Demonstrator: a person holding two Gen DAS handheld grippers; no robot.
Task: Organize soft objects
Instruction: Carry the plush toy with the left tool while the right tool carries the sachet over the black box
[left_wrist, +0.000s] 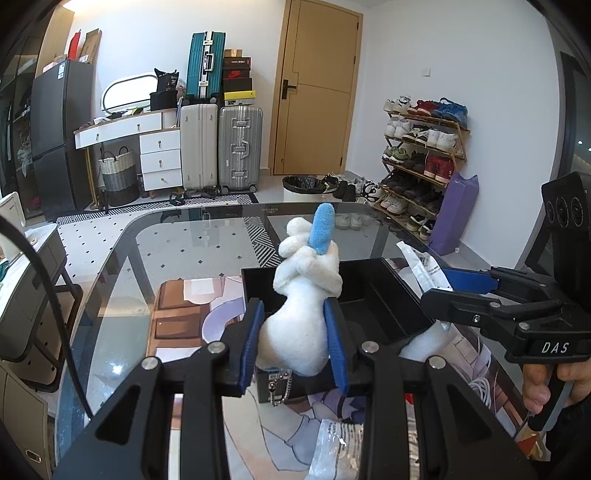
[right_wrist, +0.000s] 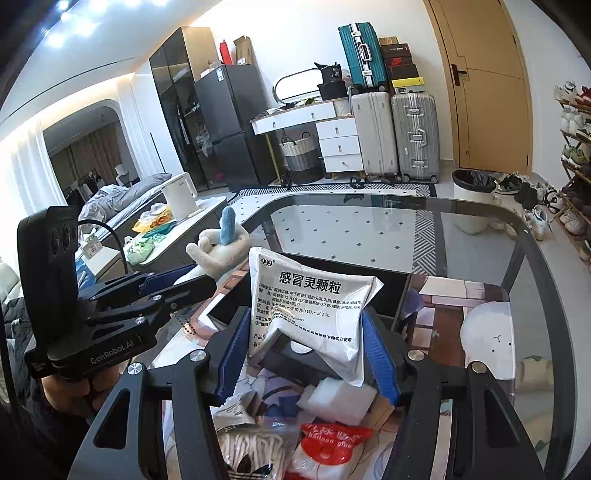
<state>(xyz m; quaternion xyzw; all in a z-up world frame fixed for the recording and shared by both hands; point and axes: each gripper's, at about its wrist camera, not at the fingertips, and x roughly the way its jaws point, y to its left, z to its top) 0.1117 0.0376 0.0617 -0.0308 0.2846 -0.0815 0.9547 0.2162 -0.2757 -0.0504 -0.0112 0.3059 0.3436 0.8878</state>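
Glass desk (left_wrist: 110, 266) is carrying a black box (left_wrist: 373, 295); left gripper (left_wrist: 295, 343) jaws are clamping a white plush toy (left_wrist: 303, 306) above the box; right gripper (right_wrist: 306, 354) jaws are pinching a silver sachet (right_wrist: 310, 306) over it.

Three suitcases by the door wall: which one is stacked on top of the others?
The teal suitcase. It stands upright on top of the white suitcase; the white and the silver suitcase both stand on the floor, side by side.

The black box (left_wrist: 373, 291) interior lies unobstructed; its near side is crowded by packets (right_wrist: 325, 446) and a sponge (right_wrist: 338, 400).
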